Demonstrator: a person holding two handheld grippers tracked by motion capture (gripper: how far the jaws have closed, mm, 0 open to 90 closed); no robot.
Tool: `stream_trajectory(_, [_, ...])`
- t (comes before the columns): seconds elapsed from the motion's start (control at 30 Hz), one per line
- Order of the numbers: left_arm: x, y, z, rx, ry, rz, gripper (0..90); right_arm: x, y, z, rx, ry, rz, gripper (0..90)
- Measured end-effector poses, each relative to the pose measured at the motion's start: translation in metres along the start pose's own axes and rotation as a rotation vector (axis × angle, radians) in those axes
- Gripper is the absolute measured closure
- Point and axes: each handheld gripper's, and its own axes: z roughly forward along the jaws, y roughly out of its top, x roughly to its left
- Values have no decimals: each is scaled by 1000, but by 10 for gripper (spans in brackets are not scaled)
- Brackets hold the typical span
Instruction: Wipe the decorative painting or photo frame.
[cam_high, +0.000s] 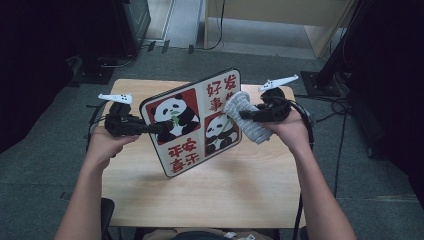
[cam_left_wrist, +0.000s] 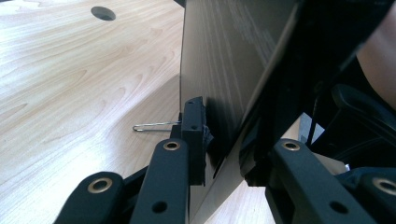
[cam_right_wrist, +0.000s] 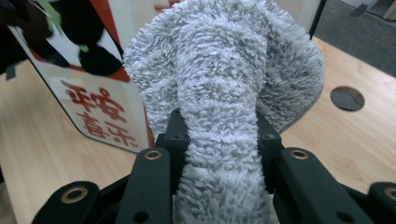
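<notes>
Grey cloth, clamped in right gripper, touches panda board (left gripper clamps its edge).

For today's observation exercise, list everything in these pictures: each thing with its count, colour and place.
board: one, white and red with pandas, held tilted above the table
cloth: one, grey, fluffy, against the board's face
table: one, light wood, under the board
cable hole: one, round, in the tabletop
left gripper: one, black, jaws shut on the board's edge
right gripper: one, black, jaws shut on the cloth
forearms: two, from below
</notes>
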Motion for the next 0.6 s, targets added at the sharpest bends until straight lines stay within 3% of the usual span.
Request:
stream_trajectory(0.23, [0, 0, 0, -6, 6, 19, 757, 10, 28, -10, -20, -3, -49, 678])
stream_trajectory(0.6, [0, -1, -1, -6, 3, 13, 762, 26, 73, -16, -28, 0, -102, 678])
